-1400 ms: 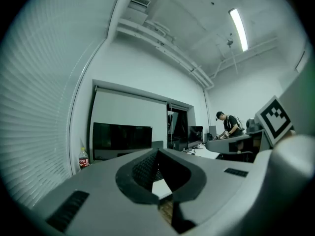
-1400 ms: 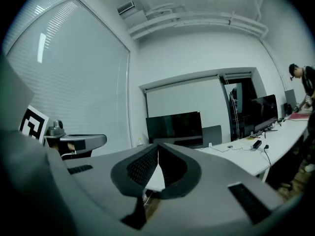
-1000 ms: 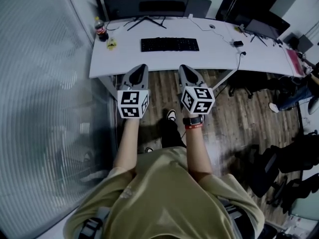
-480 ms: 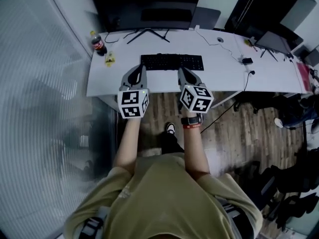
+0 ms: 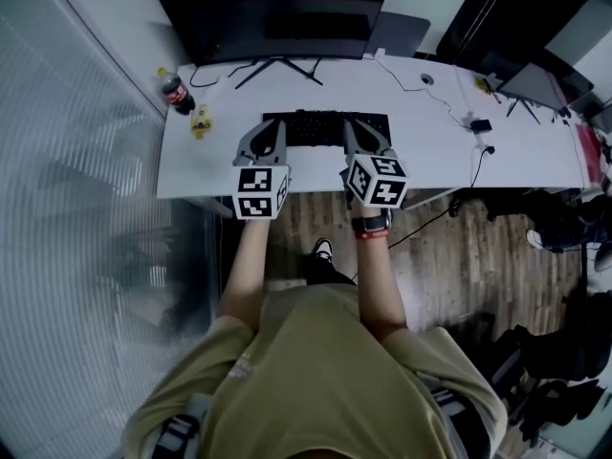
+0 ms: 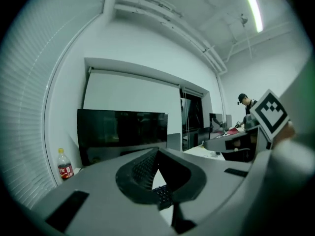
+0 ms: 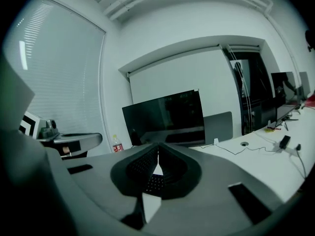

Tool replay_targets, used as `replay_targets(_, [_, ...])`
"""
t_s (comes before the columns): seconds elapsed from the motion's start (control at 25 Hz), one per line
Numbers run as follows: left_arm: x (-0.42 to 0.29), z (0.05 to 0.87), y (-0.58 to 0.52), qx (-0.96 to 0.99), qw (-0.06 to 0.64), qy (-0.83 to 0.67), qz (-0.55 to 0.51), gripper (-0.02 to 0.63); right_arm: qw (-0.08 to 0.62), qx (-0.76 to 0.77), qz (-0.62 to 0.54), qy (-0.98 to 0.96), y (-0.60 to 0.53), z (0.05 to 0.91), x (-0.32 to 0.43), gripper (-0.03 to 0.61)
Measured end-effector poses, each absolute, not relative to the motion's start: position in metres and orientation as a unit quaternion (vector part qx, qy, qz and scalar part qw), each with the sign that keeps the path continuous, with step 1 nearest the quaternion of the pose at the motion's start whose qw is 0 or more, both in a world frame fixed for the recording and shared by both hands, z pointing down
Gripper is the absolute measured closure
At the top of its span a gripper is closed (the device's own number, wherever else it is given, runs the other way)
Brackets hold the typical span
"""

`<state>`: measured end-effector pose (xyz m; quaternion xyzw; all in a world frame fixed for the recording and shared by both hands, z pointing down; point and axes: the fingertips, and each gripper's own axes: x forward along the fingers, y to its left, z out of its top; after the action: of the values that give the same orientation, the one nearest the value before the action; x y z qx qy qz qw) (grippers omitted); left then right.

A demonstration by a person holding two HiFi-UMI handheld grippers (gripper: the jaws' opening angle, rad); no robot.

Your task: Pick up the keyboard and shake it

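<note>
Keyboard (image 5: 320, 128): black, flat on the white desk (image 5: 421, 113), centred in front of the monitor (image 5: 273, 17) and its stand. It looks not yet lifted.

Your left gripper (image 5: 275, 127) sits over the keyboard's left end and your right gripper (image 5: 356, 130) over its right part, both pointing toward the monitor. Each has its jaws pressed together with nothing between them. In both gripper views the keys show just beyond and below the meeting tips, so you seem to be above the keyboard rather than on it. Whether there is contact can't be told from the head view.

Progress, as judged: the approach is nearly complete and nothing else is done. You have yet to part the jaws, take the keyboard at both ends, raise it clear of the desk and shake it.

Surroundings: a cola bottle (image 5: 175, 89) stands at the desk's far left corner, well apart from the keyboard. A small yellow item (image 5: 199, 120) lies near it. Thin cables trail across the right of the desk.
</note>
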<state>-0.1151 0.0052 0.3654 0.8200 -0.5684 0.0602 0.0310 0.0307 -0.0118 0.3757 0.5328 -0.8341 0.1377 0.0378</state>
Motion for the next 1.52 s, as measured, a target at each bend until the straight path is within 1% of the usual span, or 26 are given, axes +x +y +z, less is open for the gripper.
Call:
replay_targets(0.16, [-0.112,0.378,-0.019,0.812,0.073,-0.577,0.054,0.594,0.011,0.531,0.131,-0.837,-0.038,0.368,0.032,0.552])
replay_targets(0.24, [-0.117,0.374,-0.032,0.795,0.064,-0.601,0.046,0.594,0.005,0.521,0.132,-0.843,-0.049,0.365,0.034,0.552])
replay_targets(0.4, [-0.115,0.361,-0.057,0.783,0.05,-0.619,0.032,0.594,0.015,0.513,0.129,-0.849,-0.072,0.363,0.046,0.554])
replay_targets(0.6, [-0.098,0.371,-0.082,0.78,0.057,-0.622,0.044,0.594,0.023,0.506,0.14,-0.851,-0.103,0.373,0.062,0.554])
replay_targets(0.72, [-0.084,0.369,-0.102,0.791,0.049,-0.61,0.028,0.594,0.028,0.523,0.138,-0.841,-0.126,0.376,0.078,0.554])
replay_targets(0.8, [-0.081,0.378,-0.107,0.792,0.053,-0.607,0.029,0.594,0.037,0.539,0.146,-0.829,-0.133,0.39,0.089,0.554])
replay_targets(0.96, [-0.078,0.404,-0.114,0.795,0.064,-0.6,0.065,0.594,0.066,0.539,0.174,-0.822,-0.14,0.423,0.098,0.554])
replay_targets(1.16, [-0.075,0.424,-0.148,0.807,0.071,-0.58,0.085,0.594,0.101,0.516,0.183,-0.831,-0.167,0.45,0.093,0.554])
replay_targets(1.52, [-0.09,0.487,-0.191,0.814,0.116,-0.556,0.119,0.594,0.138,0.518,0.221,-0.815,-0.21,0.512,0.106,0.552])
